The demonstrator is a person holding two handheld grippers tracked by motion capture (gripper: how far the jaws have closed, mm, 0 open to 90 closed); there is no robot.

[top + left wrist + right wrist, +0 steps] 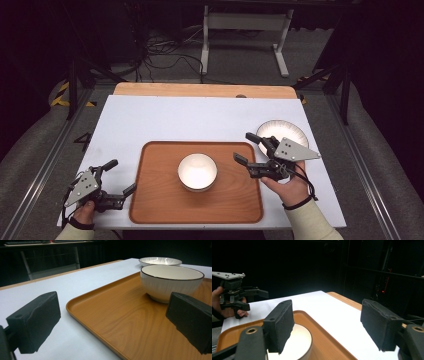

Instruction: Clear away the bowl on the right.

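Landmark: wooden tray [155, 200], lying on white-covered table [200, 120].

Left of the tray, just off its near left corner: left gripper [120, 176], held in a hand [84, 212], jaws spread wide with nothing between them, one tip almost at the tray's left rim, the other farther out over the white surface. In the left gripper view, left gripper [112, 322] straddling the tray's [120, 322] corner, one pad over white, the other over wood; no contact with the tray to be made out.

On the tray, near its middle: white bowl [197, 172], upright, apparently empty; dark-rimmed and ribbed in the left gripper view [171, 283].

At the tray's right rim: right gripper [245, 147], held in a hand [290, 189], jaws wide apart, gripping nothing, one tip over the tray's right edge, the other over the white surface beyond it. In the right gripper view, right gripper [329, 326] with the bowl [298, 340] below its left pad.

Right of the tray, beyond its far right corner: shallow white plate [287, 131], partly behind the right gripper, resting on the table apart from the tray.
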